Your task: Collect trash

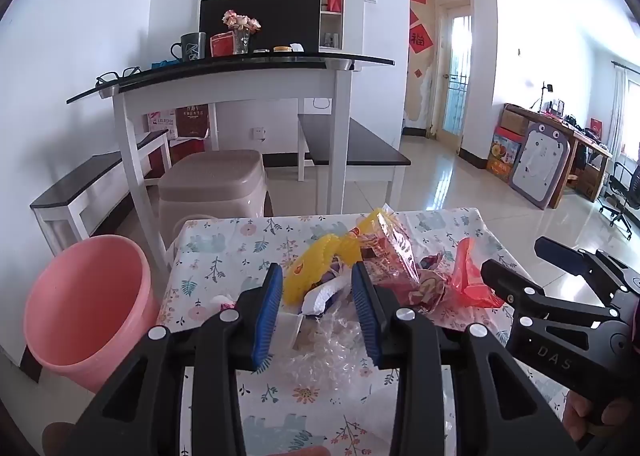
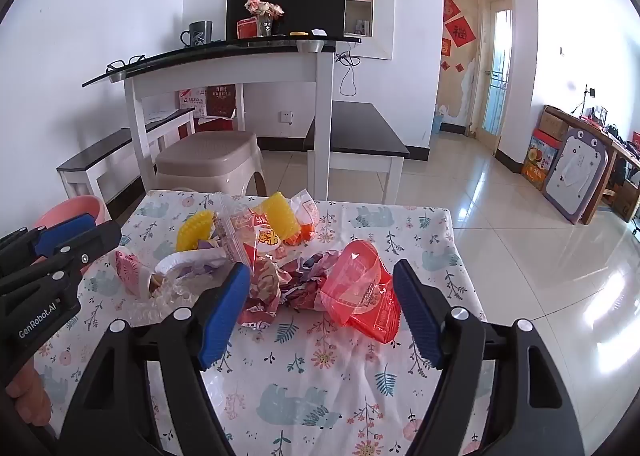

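Collecting looks barely begun: the trash pile (image 2: 280,256) sits heaped mid-desk (image 2: 320,396) and, as far as its visible part shows, the one pink bin (image 1: 86,304) on the floor at 9 o'clock holds nothing. The left hand-held gripper (image 1: 316,296) hovers part open, empty, over a white wrapper (image 1: 320,294). The right hand-held gripper (image 2: 320,296) gapes wide, empty, around one red bag (image 2: 360,292). Two yellow cups (image 2: 282,216) lie at 12 o'clock; the remaining wrappers overlap too much to count
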`<state>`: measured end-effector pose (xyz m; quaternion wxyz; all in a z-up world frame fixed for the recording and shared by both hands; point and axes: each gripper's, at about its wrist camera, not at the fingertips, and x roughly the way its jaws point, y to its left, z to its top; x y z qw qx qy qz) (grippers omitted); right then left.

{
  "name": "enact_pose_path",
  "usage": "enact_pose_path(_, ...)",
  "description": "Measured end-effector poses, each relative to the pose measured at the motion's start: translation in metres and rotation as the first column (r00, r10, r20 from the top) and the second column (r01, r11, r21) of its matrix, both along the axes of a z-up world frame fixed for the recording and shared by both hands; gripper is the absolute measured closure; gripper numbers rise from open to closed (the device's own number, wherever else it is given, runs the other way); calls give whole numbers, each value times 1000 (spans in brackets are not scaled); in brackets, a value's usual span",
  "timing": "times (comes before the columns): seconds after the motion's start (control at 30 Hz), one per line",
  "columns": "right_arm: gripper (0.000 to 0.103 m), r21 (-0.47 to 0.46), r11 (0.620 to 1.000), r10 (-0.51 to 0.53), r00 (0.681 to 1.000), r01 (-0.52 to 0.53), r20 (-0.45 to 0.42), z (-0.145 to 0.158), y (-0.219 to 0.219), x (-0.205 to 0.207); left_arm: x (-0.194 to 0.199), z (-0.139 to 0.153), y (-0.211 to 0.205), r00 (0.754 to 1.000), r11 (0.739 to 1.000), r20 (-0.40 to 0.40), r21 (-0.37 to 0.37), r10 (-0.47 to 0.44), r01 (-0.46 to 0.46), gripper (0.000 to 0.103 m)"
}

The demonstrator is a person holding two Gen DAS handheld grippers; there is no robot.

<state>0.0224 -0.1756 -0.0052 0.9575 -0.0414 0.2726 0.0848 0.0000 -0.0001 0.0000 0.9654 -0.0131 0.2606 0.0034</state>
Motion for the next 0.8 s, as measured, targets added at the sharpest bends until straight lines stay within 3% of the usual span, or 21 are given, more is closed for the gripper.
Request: enact_pose_path(0.8, 29, 17, 1000, -4, 1000, 4, 27, 7, 2, -2, 4, -7, 8, 1000, 1000, -10, -18, 20, -20, 67)
